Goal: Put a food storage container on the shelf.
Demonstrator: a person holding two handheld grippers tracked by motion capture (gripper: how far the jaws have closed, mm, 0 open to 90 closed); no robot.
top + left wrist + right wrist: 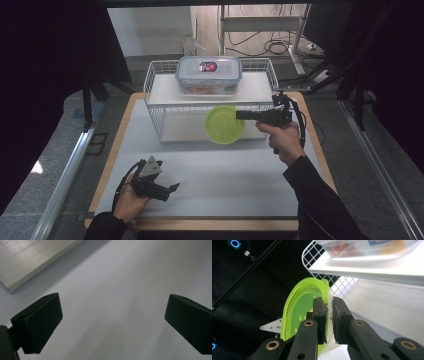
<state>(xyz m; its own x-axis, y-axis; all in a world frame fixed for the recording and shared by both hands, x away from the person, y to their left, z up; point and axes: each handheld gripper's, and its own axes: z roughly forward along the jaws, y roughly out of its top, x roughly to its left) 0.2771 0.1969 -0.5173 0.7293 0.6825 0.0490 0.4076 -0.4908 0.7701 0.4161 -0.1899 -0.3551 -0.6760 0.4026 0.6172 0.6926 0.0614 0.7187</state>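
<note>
Light fell from above on the pale table [210,175], bright against black curtains at both sides. The high view was soft and slightly grainy. The box [372,247] blurred near the lens, with glare on the shelf [387,267]. The left gripper [112,322] cast faint shadows.

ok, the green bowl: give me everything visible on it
The green bowl is lime, translucent plastic by its look, round with a raised rim and a small pouring lip. It is tipped on edge, its open face toward the high camera, in front of the white wire rack's lower shelf. The right gripper has its jaws shut on the rim, one inside, one outside. Nothing else visibly touches it.
</note>
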